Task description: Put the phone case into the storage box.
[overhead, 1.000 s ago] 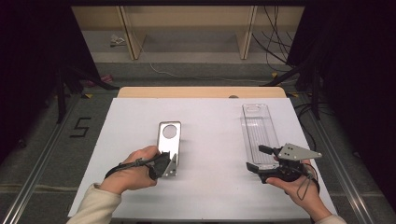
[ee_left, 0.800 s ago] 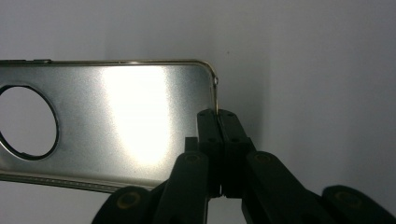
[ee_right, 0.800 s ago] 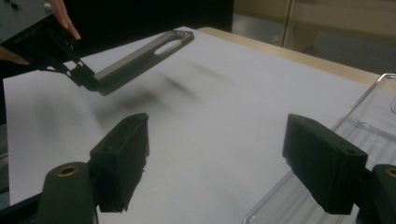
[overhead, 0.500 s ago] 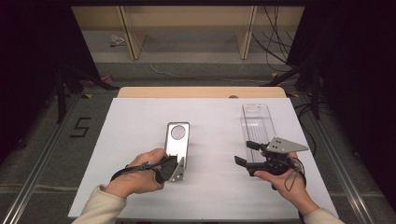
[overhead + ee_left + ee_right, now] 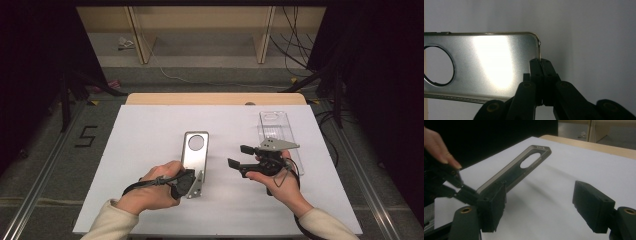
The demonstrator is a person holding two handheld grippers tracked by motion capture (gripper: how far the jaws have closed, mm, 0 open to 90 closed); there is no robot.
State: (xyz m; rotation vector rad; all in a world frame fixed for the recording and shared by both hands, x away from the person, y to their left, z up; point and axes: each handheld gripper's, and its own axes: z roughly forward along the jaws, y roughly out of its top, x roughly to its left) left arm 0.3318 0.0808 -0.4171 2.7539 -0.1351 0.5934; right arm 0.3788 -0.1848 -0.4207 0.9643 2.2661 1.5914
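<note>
Two grippers noted: my left gripper pinches the silver phone case edge; my right gripper, jaws just narrowing, holds nothing.

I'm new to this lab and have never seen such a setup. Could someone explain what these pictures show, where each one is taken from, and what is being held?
A person sits at a white table and holds hand tongs in each hand; there is no robot arm. The high view looks down from above the person. The other two pictures come from small cameras riding on the tongs, looking along their black jaws.

The left tongs are shut on the near edge of a silvery phone case with a round camera hole; the left gripper view shows that pinch up close. The right tongs hold nothing: their jaws stand apart, have just been closing a little, and point toward the case. A clear phone case lies flat on the table, behind the right tongs.
</note>
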